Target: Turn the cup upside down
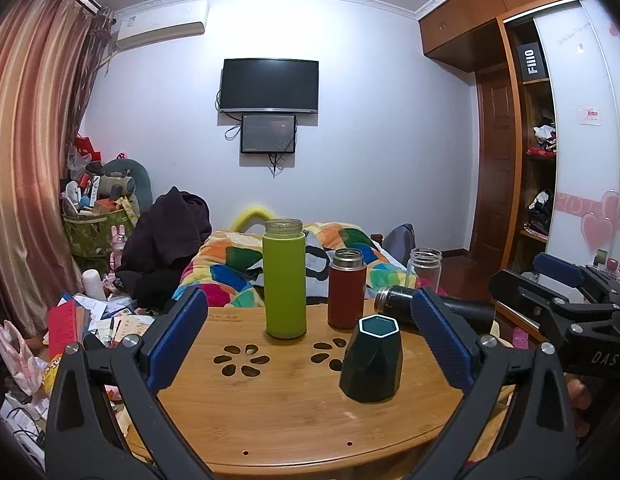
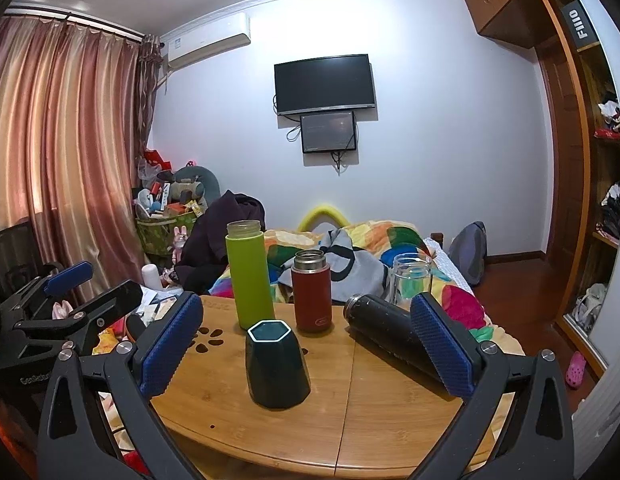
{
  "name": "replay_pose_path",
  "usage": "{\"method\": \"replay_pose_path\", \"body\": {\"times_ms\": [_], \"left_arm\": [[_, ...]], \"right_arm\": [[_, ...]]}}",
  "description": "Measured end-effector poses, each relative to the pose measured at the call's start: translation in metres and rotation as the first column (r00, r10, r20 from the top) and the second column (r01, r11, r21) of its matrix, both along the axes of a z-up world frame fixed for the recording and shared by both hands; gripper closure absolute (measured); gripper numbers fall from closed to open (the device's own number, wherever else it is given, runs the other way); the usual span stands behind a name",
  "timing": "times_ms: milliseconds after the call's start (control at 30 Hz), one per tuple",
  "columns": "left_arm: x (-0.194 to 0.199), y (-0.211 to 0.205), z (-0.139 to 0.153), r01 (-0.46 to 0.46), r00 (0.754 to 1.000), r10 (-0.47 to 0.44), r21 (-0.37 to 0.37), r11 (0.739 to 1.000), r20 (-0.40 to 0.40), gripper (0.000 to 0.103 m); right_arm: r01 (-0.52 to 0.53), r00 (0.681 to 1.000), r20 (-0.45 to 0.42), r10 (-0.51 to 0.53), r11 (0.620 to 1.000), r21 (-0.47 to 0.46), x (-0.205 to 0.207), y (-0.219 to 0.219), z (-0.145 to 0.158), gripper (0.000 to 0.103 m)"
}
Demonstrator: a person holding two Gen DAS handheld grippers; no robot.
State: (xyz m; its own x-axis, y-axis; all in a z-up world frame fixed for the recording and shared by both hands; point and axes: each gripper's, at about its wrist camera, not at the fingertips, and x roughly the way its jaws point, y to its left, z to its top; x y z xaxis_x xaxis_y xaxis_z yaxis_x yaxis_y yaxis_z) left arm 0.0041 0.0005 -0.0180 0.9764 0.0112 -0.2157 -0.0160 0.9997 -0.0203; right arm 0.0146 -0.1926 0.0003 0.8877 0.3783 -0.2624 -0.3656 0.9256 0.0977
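Note:
A dark green faceted cup (image 1: 371, 360) with a hexagonal mouth stands upright on the round wooden table (image 1: 270, 412); it also shows in the right wrist view (image 2: 277, 364). My left gripper (image 1: 310, 332) is open and empty, its blue pads wide apart in front of the cup. My right gripper (image 2: 308, 340) is open and empty, the cup standing between and beyond its pads. The right gripper also shows at the right edge of the left wrist view (image 1: 558, 292). The left gripper shows at the left of the right wrist view (image 2: 70, 292).
Behind the cup stand a tall lime green bottle (image 1: 284, 280), a red thermos (image 1: 346, 288) and a clear glass jar (image 1: 424, 270). A black bottle (image 2: 390, 336) lies on its side at the right. A bed with a colourful blanket lies beyond the table. Clutter fills the floor at left.

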Motion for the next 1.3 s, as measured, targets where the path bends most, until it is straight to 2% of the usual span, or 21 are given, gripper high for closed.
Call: {"method": "replay_pose_path", "body": {"times_ms": [1300], "left_arm": [[-0.0053, 0.0027, 0.0028, -0.021, 1.000, 0.021, -0.001, 1.000, 0.012, 0.000]], "right_arm": [[-0.001, 1.000, 0.001, 0.001, 1.000, 0.011, -0.0001, -0.0020, 0.0002, 0.000]]}}
